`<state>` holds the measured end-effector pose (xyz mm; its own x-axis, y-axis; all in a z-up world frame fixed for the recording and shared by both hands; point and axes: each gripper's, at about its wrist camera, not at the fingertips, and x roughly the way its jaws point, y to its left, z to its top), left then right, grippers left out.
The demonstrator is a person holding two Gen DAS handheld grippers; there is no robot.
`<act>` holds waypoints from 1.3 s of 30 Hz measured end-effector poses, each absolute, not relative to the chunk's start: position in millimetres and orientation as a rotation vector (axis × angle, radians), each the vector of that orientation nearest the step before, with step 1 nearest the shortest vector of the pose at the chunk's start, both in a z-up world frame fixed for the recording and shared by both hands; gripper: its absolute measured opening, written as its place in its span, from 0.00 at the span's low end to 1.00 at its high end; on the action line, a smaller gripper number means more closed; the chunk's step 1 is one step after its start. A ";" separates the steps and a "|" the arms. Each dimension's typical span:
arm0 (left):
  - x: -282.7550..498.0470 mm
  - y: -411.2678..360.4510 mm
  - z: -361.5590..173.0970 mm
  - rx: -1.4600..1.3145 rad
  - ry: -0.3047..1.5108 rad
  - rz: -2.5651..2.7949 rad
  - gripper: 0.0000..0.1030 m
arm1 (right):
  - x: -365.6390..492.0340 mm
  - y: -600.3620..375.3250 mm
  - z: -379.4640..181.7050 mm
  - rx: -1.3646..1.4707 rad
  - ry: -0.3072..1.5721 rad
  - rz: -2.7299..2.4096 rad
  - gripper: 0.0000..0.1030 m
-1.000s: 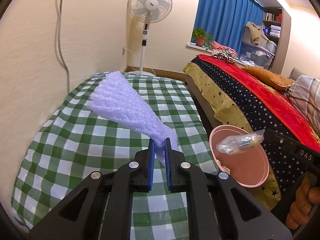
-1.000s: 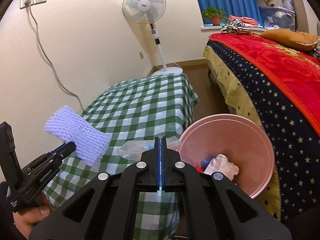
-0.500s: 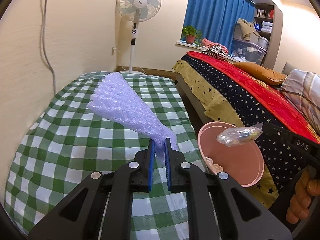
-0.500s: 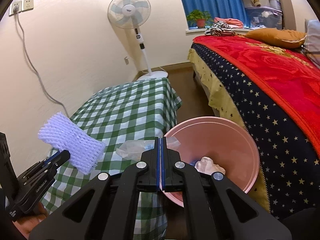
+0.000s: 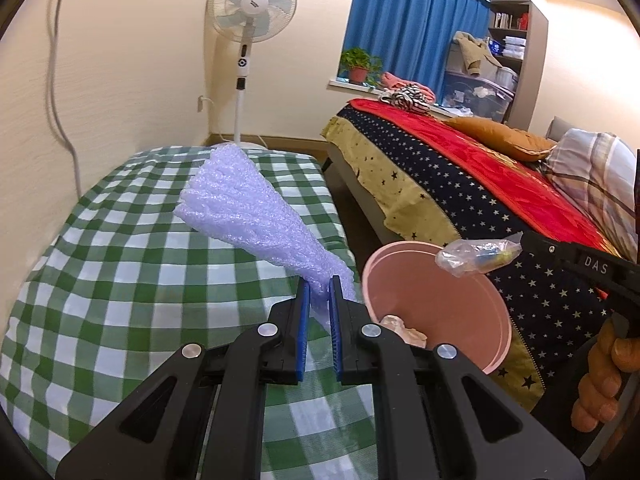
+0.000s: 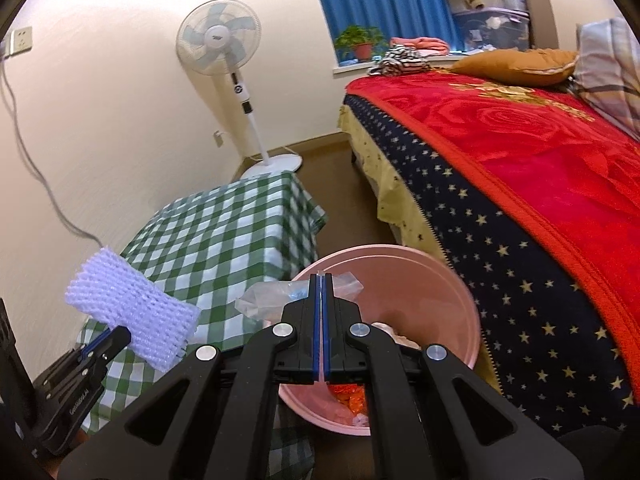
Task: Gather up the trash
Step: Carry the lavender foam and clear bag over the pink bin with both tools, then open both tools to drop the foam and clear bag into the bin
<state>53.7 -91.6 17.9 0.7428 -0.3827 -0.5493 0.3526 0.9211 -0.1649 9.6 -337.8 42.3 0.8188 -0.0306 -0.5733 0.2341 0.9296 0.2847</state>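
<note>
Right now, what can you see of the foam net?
The foam net is a white, slightly lilac sleeve of soft mesh foam, flattened and fanning wider toward its free end. The left claw is shut on its narrow, crumpled end, holding it tilted up over the checked cloth, clear of the surface. The pink bin stands to its right, not touching it.

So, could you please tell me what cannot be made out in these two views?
- Pink bin contents: right wrist view, right gripper covers most of them.
- Clear plastic bag contents: both views, too small and crumpled to identify.
- Foam net pinched end: left wrist view, hidden inside left gripper.
</note>
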 end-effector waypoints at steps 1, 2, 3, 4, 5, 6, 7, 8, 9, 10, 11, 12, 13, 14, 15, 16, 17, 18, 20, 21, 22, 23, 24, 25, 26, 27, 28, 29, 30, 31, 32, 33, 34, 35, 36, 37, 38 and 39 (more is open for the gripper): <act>53.8 -94.6 17.6 -0.050 0.613 -0.410 0.09 | 9.3 -339.9 42.2 0.360 0.597 -0.151 0.01; 54.0 -96.6 17.5 -0.049 0.613 -0.415 0.09 | 8.9 -341.0 42.1 0.362 0.596 -0.157 0.01; 54.2 -99.1 17.2 -0.049 0.613 -0.421 0.09 | 8.4 -342.9 41.6 0.364 0.595 -0.163 0.01; 54.4 -102.1 17.1 -0.049 0.612 -0.428 0.09 | 8.1 -344.2 41.4 0.367 0.595 -0.171 0.01; 54.4 -104.4 16.9 -0.048 0.612 -0.433 0.09 | 8.2 -345.6 41.2 0.370 0.594 -0.177 0.01; 54.8 -107.7 16.8 -0.047 0.612 -0.441 0.09 | 7.9 -346.9 41.0 0.371 0.593 -0.186 0.01; 55.3 -109.3 16.2 -0.047 0.611 -0.446 0.09 | 7.4 -347.4 41.2 0.372 0.592 -0.192 0.01; 55.7 -111.9 15.8 -0.048 0.610 -0.452 0.09 | 7.5 -349.1 41.3 0.376 0.592 -0.198 0.01; 55.9 -113.4 15.6 -0.048 0.610 -0.455 0.09 | 7.0 -350.6 41.0 0.379 0.592 -0.205 0.01; 56.5 -116.0 14.8 -0.049 0.611 -0.460 0.09 | 7.3 -352.3 40.8 0.384 0.591 -0.212 0.01; 57.2 -118.4 14.1 -0.050 0.613 -0.465 0.09 | 6.9 -353.5 40.5 0.387 0.590 -0.218 0.01; 57.9 -121.4 13.2 -0.050 0.614 -0.470 0.09 | 7.3 -355.3 40.5 0.390 0.589 -0.225 0.01; 58.9 -125.0 12.0 -0.049 0.616 -0.477 0.09 | 7.7 -357.2 40.6 0.394 0.587 -0.231 0.01; 59.6 -128.1 10.8 -0.048 0.618 -0.482 0.09 | 8.0 -359.2 40.6 0.398 0.586 -0.237 0.01; 60.4 -131.4 9.5 -0.046 0.620 -0.489 0.09 | 8.4 -361.1 40.4 0.400 0.585 -0.242 0.01; 61.1 -135.0 8.1 -0.044 0.622 -0.495 0.09 | 9.2 -363.3 40.1 0.402 0.584 -0.248 0.01; 61.5 -137.9 6.9 -0.043 0.623 -0.499 0.09 | 9.6 -364.5 39.8 0.402 0.584 -0.253 0.01; 62.4 -140.6 5.6 -0.042 0.625 -0.504 0.09 | 9.9 -365.7 39.6 0.403 0.584 -0.256 0.01; 64.4 -146.4 2.8 -0.042 0.631 -0.513 0.09 | 10.9 -368.5 39.0 0.406 0.583 -0.264 0.01; 65.3 -148.2 1.9 -0.042 0.633 -0.515 0.09 | 11.1 -370.8 39.1 0.408 0.582 -0.268 0.01; 66.6 -150.7 0.5 -0.042 0.637 -0.520 0.09 | 11.9 -372.2 39.1 0.409 0.582 -0.272 0.01; 67.6 -152.6 -0.5 -0.042 0.639 -0.523 0.09 | 12.6 -373.5 38.9 0.410 0.582 -0.276 0.01; 69.0 -156.0 -2.2 -0.038 0.643 -0.529 0.09 | 13.2 -374.8 38.5 0.411 0.582 -0.278 0.01; 70.1 -158.3 -3.4 -0.036 0.645 -0.532 0.09 | 13.9 -376.4 37.8 0.412 0.582 -0.282 0.01; 71.1 -160.8 -4.5 -0.034 0.648 -0.535 0.09 | 14.5 -377.6 37.5 0.413 0.582 -0.286 0.01; 72.2 -163.5 -6.0 -0.033 0.651 -0.539 0.09 | 14.9 -378.7 37.3 0.414 0.582 -0.288 0.01; 73.5 -166.5 -7.7 -0.031 0.655 -0.544 0.09 | 15.1 -379.8 36.9 0.415 0.582 -0.292 0.01; 74.7 -169.0 -8.8 -0.029 0.658 -0.548 0.09 | 15.7 -381.0 36.4 0.416 0.583 -0.295 0.01; 76.1 -172.8 -10.9 -0.025 0.662 -0.553 0.09 | 16.4 -382.5 36.2 0.418 0.584 -0.297 0.01; 76.9 -174.9 -12.4 -0.024 0.666 -0.557 0.09 | 17.0 -383.7 35.7 0.419 0.585 -0.300 0.01; 77.6 -177.5 -13.9 -0.022 0.670 -0.561 0.09 | 17.4 -384.4 35.2 0.420 0.586 -0.302 0.01; 78.7 -180.2 -15.8 -0.021 0.675 -0.566 0.09 | 17.8 -385.2 34.8 0.421 0.586 -0.305 0.01; 79.6 -183.3 -17.9 -0.018 0.680 -0.571 0.09 | 18.4 -385.6 34.5 0.422 0.586 -0.306 0.01; 80.2 -186.5 -20.0 -0.015 0.684 -0.576 0.09 | 18.8 -386.2 34.1 0.422 0.586 -0.308 0.01; 80.5 -188.1 -21.4 -0.013 0.687 -0.579 0.09 | 19.1 -386.4 34.0 0.422 0.587 -0.308 0.01; 81.2 -190.6 -23.2 -0.012 0.691 -0.584 0.09 | 19.6 -386.8 33.8 0.422 0.587 -0.311 0.01; 81.8 -192.5 -24.4 -0.010 0.694 -0.588 0.09 | 19.9 -387.1 33.5 0.421 0.588 -0.312 0.01; 82.1 -194.5 -25.6 -0.008 0.697 -0.592 0.09 | 20.1 -387.6 33.2 0.423 0.588 -0.314 0.01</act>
<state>82.1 -194.5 -25.6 0.6102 -0.5152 -0.6019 0.5100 0.8368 -0.1993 20.2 -387.6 33.2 0.7893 -0.1648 -0.5915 0.4008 0.8681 0.2928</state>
